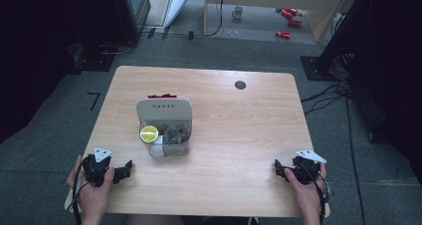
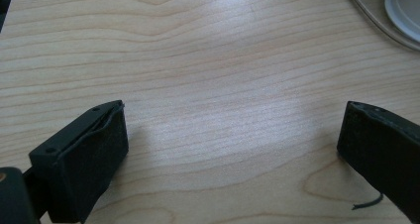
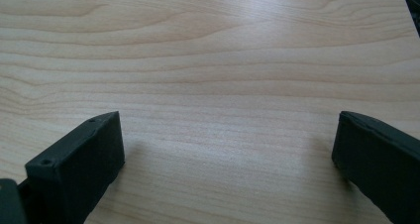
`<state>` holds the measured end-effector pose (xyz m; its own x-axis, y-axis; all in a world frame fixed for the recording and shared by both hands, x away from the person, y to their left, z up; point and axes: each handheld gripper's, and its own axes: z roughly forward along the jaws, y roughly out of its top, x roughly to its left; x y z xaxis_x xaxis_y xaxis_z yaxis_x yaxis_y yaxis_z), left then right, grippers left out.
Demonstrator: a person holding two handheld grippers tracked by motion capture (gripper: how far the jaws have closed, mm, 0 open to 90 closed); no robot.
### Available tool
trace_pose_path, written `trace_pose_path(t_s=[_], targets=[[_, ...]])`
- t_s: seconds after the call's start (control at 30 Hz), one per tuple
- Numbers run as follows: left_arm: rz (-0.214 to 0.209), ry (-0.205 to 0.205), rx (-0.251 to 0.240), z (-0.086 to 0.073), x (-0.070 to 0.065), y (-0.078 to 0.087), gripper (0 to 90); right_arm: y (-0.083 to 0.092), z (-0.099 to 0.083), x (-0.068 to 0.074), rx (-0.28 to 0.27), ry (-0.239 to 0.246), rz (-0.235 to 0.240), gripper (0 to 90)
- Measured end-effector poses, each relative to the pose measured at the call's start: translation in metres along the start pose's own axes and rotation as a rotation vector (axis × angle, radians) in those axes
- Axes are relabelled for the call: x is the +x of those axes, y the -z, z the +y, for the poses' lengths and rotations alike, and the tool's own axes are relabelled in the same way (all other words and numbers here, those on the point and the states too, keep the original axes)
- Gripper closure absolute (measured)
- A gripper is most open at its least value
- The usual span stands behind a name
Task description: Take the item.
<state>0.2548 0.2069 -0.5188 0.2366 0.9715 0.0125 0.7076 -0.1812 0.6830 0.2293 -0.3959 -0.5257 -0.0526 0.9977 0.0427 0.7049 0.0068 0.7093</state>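
Note:
A clear plastic organiser box stands left of the table's middle, its beige lid raised at the back. Inside sit a round yellow-green item, a white round piece and some greyish items I cannot make out. My left gripper rests on the table near the front left corner, open, with bare wood between its jaws. My right gripper rests near the front right edge, also open over bare wood. The box's corner with its white piece peeks into the left gripper view.
The wooden table has a dark round grommet near its back edge. A small red item lies behind the box. On the floor beyond are a mug, red cans and cables.

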Motion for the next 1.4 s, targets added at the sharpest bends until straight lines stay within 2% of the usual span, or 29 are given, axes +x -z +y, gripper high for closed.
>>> trace_pose_path(t_s=[0.03,0.13,0.23,0.33,0.8,0.9,1.07,1.1,1.4], targets=[[0.0,0.0,0.0,0.0,0.0,0.0,0.0,0.0,0.0,0.0,0.0,0.0,0.0,0.0],[0.008,0.011,-0.002,0.002,-0.001,-0.002,0.0,0.004,0.003,0.001,-0.023,-0.04,0.003,0.9],[0.01,0.012,-0.002,0.003,-0.002,-0.003,0.0,0.009,0.007,0.004,-0.046,-0.052,0.012,2.4],[0.007,0.009,-0.001,0.003,-0.002,-0.003,0.0,0.015,0.013,0.009,-0.072,-0.047,0.019,6.7],[0.005,0.006,-0.001,0.004,-0.003,-0.004,0.0,0.031,0.042,0.036,-0.113,-0.044,0.081,7.2],[0.005,0.006,-0.001,0.004,-0.003,-0.004,0.0,0.033,0.052,0.047,-0.129,-0.037,0.096,7.2],[0.005,0.007,-0.002,0.004,-0.003,-0.004,0.0,0.032,0.059,0.061,-0.128,-0.01,0.117,7.2],[0.005,0.007,-0.002,0.004,-0.003,-0.004,0.0,0.031,0.063,0.067,-0.128,-0.001,0.124,7.2],[0.005,0.006,-0.001,0.005,-0.003,-0.005,0.0,0.028,0.081,0.091,-0.138,0.026,0.144,7.2]])
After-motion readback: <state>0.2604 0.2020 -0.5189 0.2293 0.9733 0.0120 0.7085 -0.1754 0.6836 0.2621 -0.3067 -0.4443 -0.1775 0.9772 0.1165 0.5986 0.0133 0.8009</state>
